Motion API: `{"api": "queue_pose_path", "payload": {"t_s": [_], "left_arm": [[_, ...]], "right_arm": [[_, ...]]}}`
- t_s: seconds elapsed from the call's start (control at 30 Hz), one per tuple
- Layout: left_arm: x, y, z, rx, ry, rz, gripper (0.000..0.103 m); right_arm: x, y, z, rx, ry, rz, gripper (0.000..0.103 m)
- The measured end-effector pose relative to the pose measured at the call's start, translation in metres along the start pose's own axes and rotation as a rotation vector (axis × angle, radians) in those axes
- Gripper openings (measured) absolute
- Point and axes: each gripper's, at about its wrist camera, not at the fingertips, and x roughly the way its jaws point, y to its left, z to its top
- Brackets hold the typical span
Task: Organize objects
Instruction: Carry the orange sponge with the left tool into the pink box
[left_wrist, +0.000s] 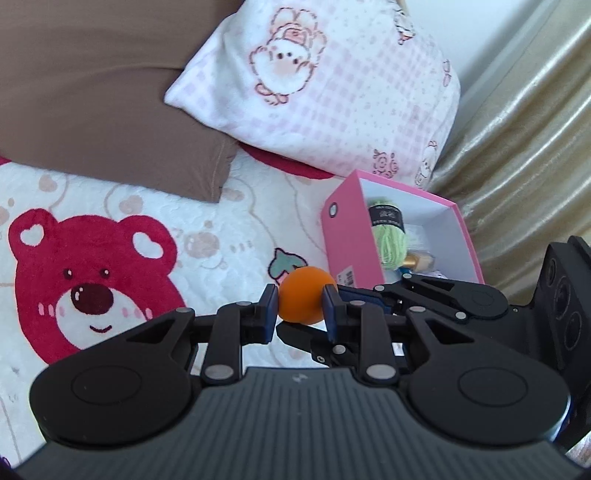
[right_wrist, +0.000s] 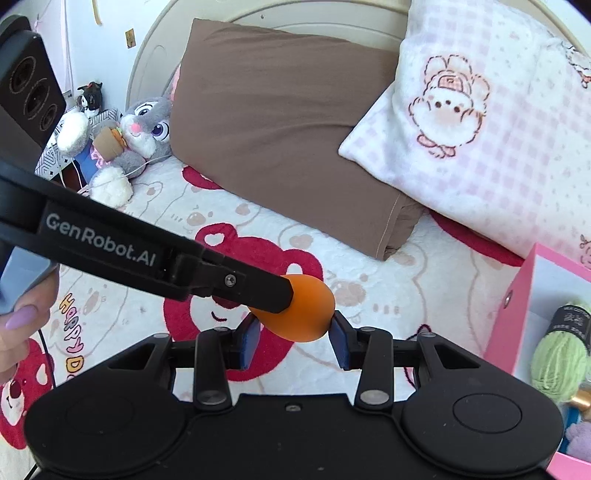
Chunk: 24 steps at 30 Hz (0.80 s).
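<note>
An orange ball (left_wrist: 303, 295) is pinched between the blue pads of the left gripper (left_wrist: 300, 309), held above the bed blanket. In the right wrist view the same ball (right_wrist: 301, 310) is seen between the fingers of the right gripper (right_wrist: 295, 338), whose jaws are spread a little wider than the ball; the right pad appears to touch it, while contact on the left side cannot be told. The left gripper's finger (right_wrist: 258, 290) is seen reaching in from the left and covering part of the ball.

Just to the right of the ball, a pink box (left_wrist: 347, 236) stands open on the blanket, and green yarn (left_wrist: 389, 240) with a black label is seen inside it beside other small items. The white blanket (left_wrist: 229, 236) is printed with a red bear (left_wrist: 88, 284). Behind it, a brown pillow (right_wrist: 280, 122) and a pink checked pillow (right_wrist: 480, 140) are propped side by side. A plush rabbit (right_wrist: 136, 136) is seen at the far left of the bed.
</note>
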Motion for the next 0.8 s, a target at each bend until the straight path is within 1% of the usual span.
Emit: {"api": "queue_pose_path", "payload": {"t_s": [0.17, 0.23, 0.3, 0.37, 0.43, 0.57, 0.67, 0.73, 0.8], "left_arm": [[-0.010, -0.046, 0.004, 0.044, -0.019, -0.047, 0.024], [-0.009, -0.063, 0.006, 0.050, -0.018, -0.062, 0.024], [-0.007, -0.086, 0.006, 0.094, -0.026, -0.063, 0.024], [-0.001, -0.106, 0.007, 0.121, -0.032, -0.071, 0.024], [0.009, -0.123, 0.010, 0.138, -0.025, -0.082, 0.024], [0.035, -0.150, 0.015, 0.164, 0.000, -0.095, 0.024], [0.061, -0.164, 0.018, 0.172, 0.023, -0.103, 0.024], [0.080, -0.169, 0.019, 0.167, 0.041, -0.112, 0.024], [0.097, -0.174, 0.021, 0.165, 0.059, -0.113, 0.024]], "right_arm": [[-0.046, -0.017, 0.003, 0.020, -0.026, -0.036, 0.046], [-0.060, -0.030, 0.003, 0.063, -0.035, -0.037, 0.046], [-0.076, -0.042, 0.000, 0.074, -0.052, -0.044, 0.046], [-0.088, -0.053, -0.005, 0.062, -0.071, -0.078, 0.046], [-0.100, -0.065, -0.008, 0.063, -0.073, -0.108, 0.046], [-0.111, -0.095, -0.016, 0.105, -0.066, -0.134, 0.046], [-0.110, -0.117, -0.022, 0.133, -0.045, -0.161, 0.046], [-0.105, -0.136, -0.024, 0.192, -0.015, -0.165, 0.046], [-0.099, -0.151, -0.027, 0.216, 0.010, -0.168, 0.046]]}}
